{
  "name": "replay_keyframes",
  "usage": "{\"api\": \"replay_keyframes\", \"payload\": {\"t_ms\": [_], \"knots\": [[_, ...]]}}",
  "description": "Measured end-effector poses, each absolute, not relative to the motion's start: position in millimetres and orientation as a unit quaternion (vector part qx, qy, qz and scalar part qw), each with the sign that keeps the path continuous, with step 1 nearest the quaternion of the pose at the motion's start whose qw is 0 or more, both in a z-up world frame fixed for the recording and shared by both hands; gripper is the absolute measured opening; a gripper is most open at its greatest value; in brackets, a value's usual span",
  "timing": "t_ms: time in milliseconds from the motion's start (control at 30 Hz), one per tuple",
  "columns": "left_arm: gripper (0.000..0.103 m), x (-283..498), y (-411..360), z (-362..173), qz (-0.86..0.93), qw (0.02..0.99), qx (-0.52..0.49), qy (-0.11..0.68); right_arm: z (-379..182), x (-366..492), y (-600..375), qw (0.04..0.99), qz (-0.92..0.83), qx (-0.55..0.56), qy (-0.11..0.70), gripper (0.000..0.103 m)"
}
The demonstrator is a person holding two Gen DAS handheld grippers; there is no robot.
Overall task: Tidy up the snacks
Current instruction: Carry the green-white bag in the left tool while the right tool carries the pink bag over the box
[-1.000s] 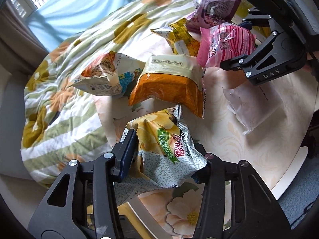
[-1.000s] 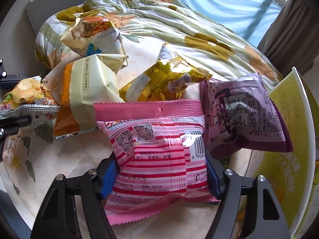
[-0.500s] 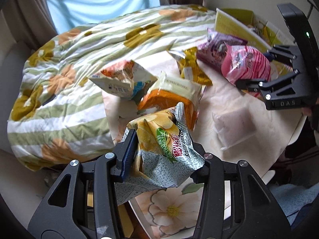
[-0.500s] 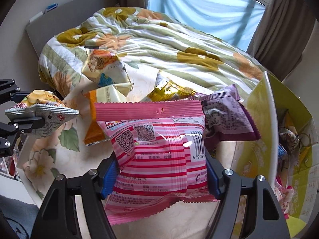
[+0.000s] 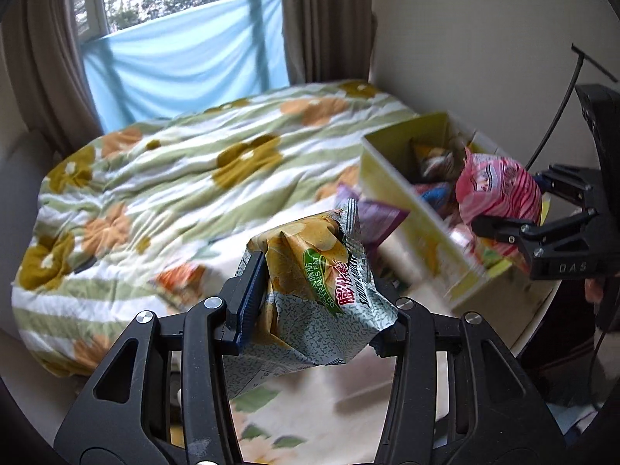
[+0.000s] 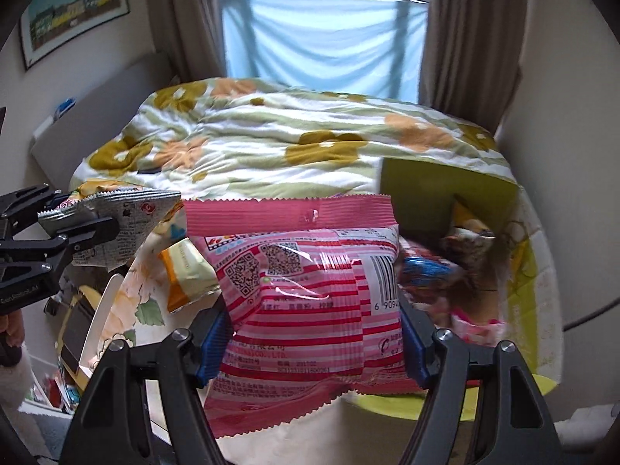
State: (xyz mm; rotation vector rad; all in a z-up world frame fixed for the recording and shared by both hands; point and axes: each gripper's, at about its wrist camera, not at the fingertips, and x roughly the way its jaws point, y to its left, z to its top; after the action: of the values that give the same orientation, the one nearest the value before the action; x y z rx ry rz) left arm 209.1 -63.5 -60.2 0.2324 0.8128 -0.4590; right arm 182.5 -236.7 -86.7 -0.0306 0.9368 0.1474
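My left gripper (image 5: pixel 317 306) is shut on a yellow and green chip bag (image 5: pixel 310 286) and holds it in the air above the table. My right gripper (image 6: pixel 310 329) is shut on a pink striped snack bag (image 6: pixel 306 290) and holds it over the near end of the yellow-green box (image 6: pixel 445 193), which holds several snack packs. In the left wrist view the right gripper (image 5: pixel 515 213) and its pink bag (image 5: pixel 500 190) hang over the box (image 5: pixel 403 186). In the right wrist view the left gripper (image 6: pixel 73 221) with its chip bag (image 6: pixel 112 224) is at the far left.
A purple bag (image 5: pixel 376 213) lies by the box's left wall. An orange and cream bag (image 6: pixel 186 275) and another orange bag (image 5: pixel 182 279) lie on the table. A floral quilt (image 5: pixel 174 170) covers the bed behind. A floral tablecloth (image 5: pixel 294 418) covers the table.
Both grippers have risen and tilted up with their bags. The right gripper has carried the pink bag to the right, over the box. The left gripper has lifted the chip bag higher.
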Motion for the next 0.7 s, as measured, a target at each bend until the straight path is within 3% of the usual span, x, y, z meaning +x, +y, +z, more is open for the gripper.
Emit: {"api": "replay_keyframes", "payload": {"t_ms": [267, 700], "knots": [[0.041, 236, -184, -44, -0.258, 0.888, 0.084, 0.370, -70, 180, -329, 0.897, 0.040, -0.007, 0.439, 0.069], [0.044, 308, -330, -90, -0.233, 0.889, 0.104, 0.379, -104, 212, -425, 0.882, 0.072, 0.028, 0.464, 0.069]]}}
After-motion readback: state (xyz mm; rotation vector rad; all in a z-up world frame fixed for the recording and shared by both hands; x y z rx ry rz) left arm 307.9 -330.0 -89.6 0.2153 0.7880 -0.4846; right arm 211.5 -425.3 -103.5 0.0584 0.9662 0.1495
